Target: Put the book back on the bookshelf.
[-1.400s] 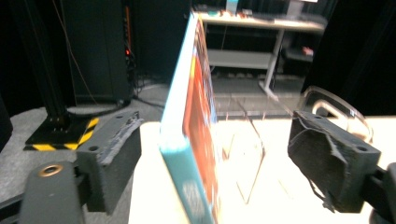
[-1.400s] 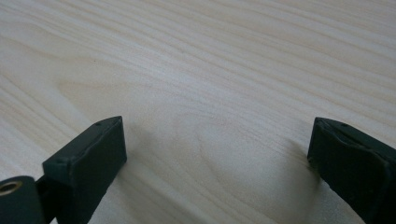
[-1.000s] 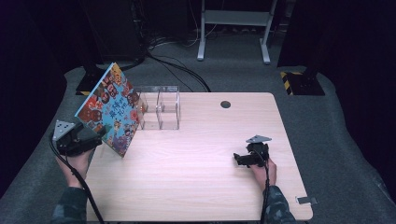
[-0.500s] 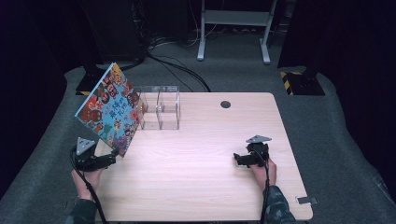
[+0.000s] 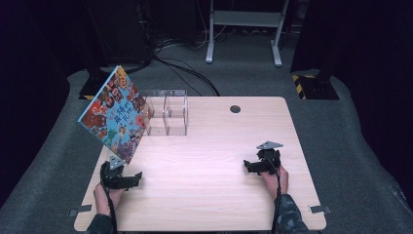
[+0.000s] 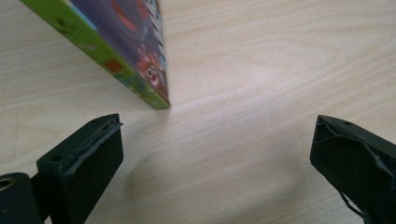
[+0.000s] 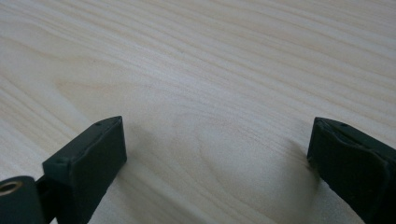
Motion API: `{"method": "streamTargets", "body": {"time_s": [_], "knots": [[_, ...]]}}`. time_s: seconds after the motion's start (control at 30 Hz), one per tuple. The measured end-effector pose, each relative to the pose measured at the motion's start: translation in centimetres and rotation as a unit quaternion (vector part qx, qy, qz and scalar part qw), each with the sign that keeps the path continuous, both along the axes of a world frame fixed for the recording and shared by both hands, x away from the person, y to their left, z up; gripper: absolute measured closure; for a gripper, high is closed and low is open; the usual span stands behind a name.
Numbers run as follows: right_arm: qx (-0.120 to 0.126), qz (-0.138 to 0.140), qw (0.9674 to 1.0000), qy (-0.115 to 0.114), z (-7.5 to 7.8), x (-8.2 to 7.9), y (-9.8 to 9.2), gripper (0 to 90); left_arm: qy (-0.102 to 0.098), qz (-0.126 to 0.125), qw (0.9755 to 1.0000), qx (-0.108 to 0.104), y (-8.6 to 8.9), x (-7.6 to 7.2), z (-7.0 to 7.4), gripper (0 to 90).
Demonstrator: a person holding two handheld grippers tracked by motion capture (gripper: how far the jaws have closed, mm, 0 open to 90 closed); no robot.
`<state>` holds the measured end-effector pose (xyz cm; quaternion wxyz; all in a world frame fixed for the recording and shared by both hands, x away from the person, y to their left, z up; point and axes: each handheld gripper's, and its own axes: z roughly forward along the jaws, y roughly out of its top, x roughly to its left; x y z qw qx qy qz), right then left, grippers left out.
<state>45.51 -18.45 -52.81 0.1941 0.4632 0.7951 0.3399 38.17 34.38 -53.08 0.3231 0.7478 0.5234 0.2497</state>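
The worktop (image 5: 204,195) is light wood, w/ most of its surface bare. A colourful book (image 5: 114,114) stands tilted near the left edge, leaning on the clear box (image 5: 165,112) at the far left; I think the box props it up so it cannot fall flat. The left tongs (image 5: 137,176) rest near the front left corner, just beside the book's lower corner, jaws wide, holding nothing. The right tongs (image 5: 246,165) lie near the right edge, also wide & empty, well apart from the book.
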Motion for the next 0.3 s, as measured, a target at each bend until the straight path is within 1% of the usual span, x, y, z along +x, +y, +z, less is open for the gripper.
{"method": "streamTargets", "body": {"time_s": [0.03, 0.1, 0.13, 0.17, 0.2, 0.23, 0.3], "knots": [[0.001, -0.001, 1.0, 0.001, 0.0, -0.02, 0.02, 3.8, 0.003, -0.006, 1.0, -0.007, -0.14, 0.11, -0.17, 2.8], [0.0, 0.0, 1.0, 0.0, 0.0, -0.01, 0.0, 3.9, 0.006, -0.008, 0.9999, -0.003, -0.4, 0.06, -0.09, 2.9], [0.0, -0.001, 1.0, 0.001, 0.0, -0.03, 0.02, 3.9, 0.001, -0.008, 1.0, -0.002, -0.49, 0.1, -0.13, 2.9], [-0.001, 0.0, 1.0, 0.001, 0.01, -0.02, 0.0, 3.9, 0.002, -0.011, 0.9999, -0.006, -0.57, 0.13, -0.15, 3.1], [0.0, -0.002, 1.0, 0.001, 0.01, -0.04, 0.02, 3.9, 0.013, -0.016, 0.9998, -0.003, -0.54, 0.14, -0.02, 3.2], [0.0, -0.001, 1.0, 0.001, 0.01, -0.04, 0.02, 3.9, 0.01, -0.019, 0.9997, -0.011, -0.51, 0.24, -0.13, 3.2], [-0.001, -0.001, 1.0, 0.001, 0.01, -0.04, 0.02, 3.8, 0.01, -0.019, 0.9997, -0.013, -0.51, 0.26, -0.16, 3.1]]}}
